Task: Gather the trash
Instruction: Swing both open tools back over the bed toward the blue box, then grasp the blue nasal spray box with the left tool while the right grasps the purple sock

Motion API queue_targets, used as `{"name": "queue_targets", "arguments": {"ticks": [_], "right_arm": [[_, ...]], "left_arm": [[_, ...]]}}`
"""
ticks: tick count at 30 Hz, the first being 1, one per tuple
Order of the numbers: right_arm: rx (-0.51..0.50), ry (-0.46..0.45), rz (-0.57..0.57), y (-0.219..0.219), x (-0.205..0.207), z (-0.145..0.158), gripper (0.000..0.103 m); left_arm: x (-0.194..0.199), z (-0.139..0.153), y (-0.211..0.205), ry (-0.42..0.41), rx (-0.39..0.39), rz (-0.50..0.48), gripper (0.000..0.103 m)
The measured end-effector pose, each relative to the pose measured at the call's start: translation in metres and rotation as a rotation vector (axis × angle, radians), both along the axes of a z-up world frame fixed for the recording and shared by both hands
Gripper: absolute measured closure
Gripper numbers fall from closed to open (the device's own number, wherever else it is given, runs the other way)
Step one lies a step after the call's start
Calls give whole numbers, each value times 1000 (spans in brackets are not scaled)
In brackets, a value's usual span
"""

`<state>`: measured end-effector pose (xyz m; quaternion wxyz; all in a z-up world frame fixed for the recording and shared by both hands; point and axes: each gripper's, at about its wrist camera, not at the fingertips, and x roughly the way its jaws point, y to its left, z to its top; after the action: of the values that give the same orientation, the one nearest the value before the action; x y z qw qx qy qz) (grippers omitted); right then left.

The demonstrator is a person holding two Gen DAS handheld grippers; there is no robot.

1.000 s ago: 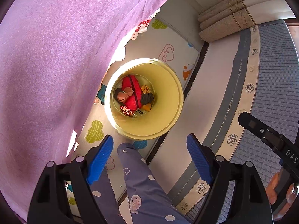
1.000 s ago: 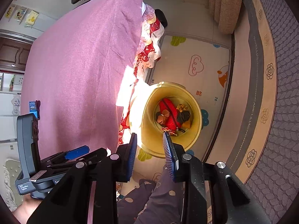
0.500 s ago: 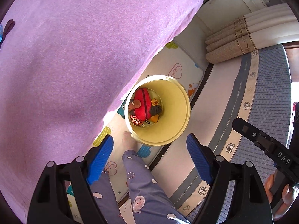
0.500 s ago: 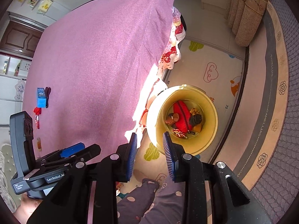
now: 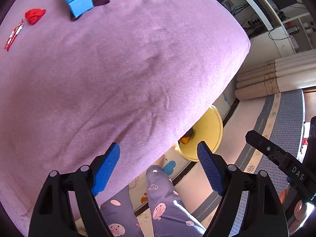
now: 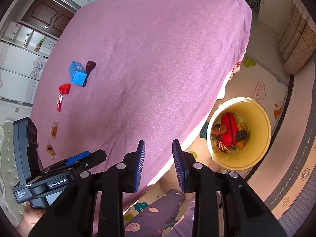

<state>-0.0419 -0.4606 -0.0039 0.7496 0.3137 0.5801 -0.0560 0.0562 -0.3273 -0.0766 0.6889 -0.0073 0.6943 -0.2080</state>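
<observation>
Right wrist view is showing the blue box (image 6: pixel 77 74) lying far upper left of the empty, parted right gripper (image 6: pixel 158 163), left gripper (image 5: pixel 158 167) also gaping.

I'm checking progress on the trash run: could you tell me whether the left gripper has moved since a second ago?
Yes. The left gripper has swung away from the bin, now half hidden, toward the bed.

Left gripper (image 5: pixel 158 167), right gripper (image 6: pixel 159 164) agape, empty
</observation>
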Motion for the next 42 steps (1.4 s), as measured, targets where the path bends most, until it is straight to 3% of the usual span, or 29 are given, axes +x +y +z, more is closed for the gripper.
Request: {"name": "queue_targets", "arguments": {"ticks": [7, 15, 29, 42], "right_arm": [[-17, -63, 97, 69, 48, 21, 74], [-56, -121, 201, 93, 126, 41, 73], [-26, -47, 380, 77, 265, 7, 73], [38, 24, 457, 72, 339, -48, 68]], "left_arm": [[25, 25, 78, -58, -24, 104, 23], [74, 43, 109, -95, -55, 214, 23], [193, 16, 89, -33, -36, 420, 23], [283, -34, 76, 22, 50, 525, 22]]}}
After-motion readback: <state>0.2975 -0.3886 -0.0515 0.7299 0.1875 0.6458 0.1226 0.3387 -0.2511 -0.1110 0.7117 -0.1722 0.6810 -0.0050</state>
